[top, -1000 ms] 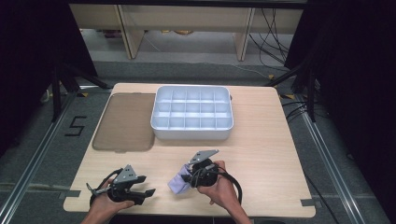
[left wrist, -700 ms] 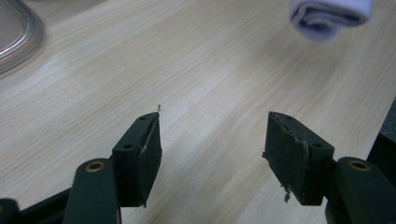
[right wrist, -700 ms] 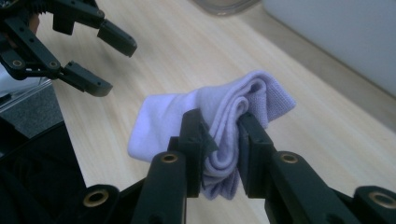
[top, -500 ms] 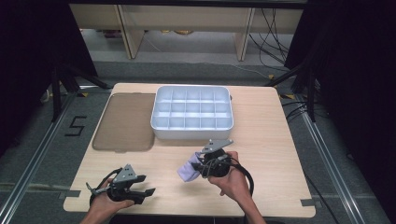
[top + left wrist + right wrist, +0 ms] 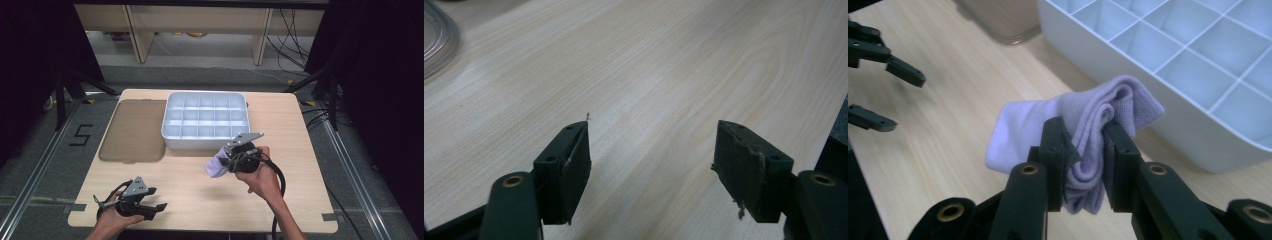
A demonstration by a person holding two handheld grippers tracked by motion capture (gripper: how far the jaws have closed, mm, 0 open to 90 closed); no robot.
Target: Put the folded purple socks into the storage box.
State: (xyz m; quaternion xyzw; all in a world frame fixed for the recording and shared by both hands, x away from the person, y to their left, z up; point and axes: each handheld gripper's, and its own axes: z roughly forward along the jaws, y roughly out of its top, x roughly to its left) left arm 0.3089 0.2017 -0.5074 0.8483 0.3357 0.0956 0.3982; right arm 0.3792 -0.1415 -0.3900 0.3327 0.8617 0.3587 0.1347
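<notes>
A folded pale lilac sock (image 5: pixel 1033 120) is pinched between the jaws of my right gripper (image 5: pixel 1085 130), which is shut on it. In the high view that right gripper (image 5: pixel 225 162) holds the sock (image 5: pixel 216 169) above the table, just in front of the white compartment tray (image 5: pixel 205 145). Near the table's front left corner, my left gripper (image 5: pixel 157 210) lies low with its jaws pointing right. Its jaws (image 5: pixel 651 145) have just been opening, and only bare wood lies between them.
The tray's near wall (image 5: pixel 1083 55) stands close behind the sock, and its square cells look empty. A brownish translucent lid (image 5: pixel 134 131) lies flat to the left of the tray. The light wooden table (image 5: pixel 190 190) ends close to both hands.
My right gripper has lifted the sock and carried it right and toward the tray. The left hand has stayed where it was.
</notes>
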